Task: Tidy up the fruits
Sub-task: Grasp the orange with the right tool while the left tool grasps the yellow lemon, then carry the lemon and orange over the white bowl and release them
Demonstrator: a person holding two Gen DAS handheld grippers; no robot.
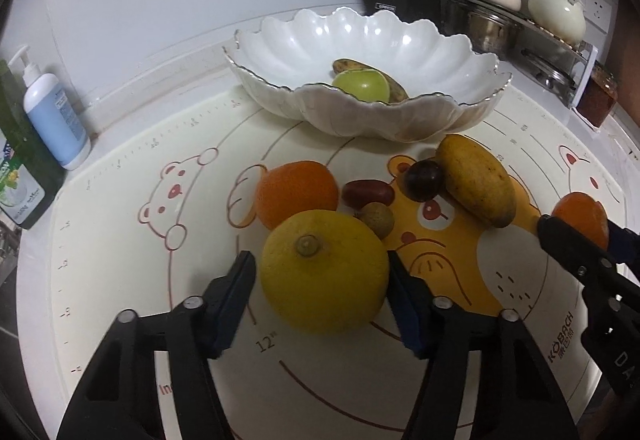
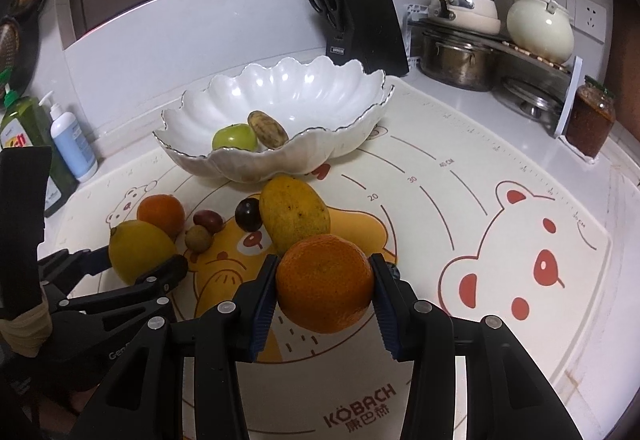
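A white scalloped bowl [image 1: 460, 52] [image 2: 352, 80] stands at the back of the mat and holds a green apple [image 1: 362, 84] [image 2: 234, 136] and a brownish banana [image 2: 268, 128]. My left gripper [image 1: 320, 272] is open with its fingers on either side of a large yellow lemon [image 1: 324, 272] [image 2: 140, 250]; the left pad stands apart from it. My right gripper [image 2: 325, 282] is shut on an orange [image 2: 325, 282] [image 1: 580, 218]. On the mat lie another orange [image 1: 296, 192] [image 2: 160, 214], a mango [image 1: 476, 178] [image 2: 294, 216], a dark plum [image 1: 424, 180], a red date [image 1: 368, 192] and a small brown longan [image 1: 376, 220].
A printed baking mat [image 2: 520, 240] covers the counter. Soap bottles [image 1: 52, 116] stand at the left. A knife block [image 2: 368, 16], pots [image 2: 460, 60], a kettle [image 2: 540, 24] and a jar [image 2: 588, 116] line the back right.
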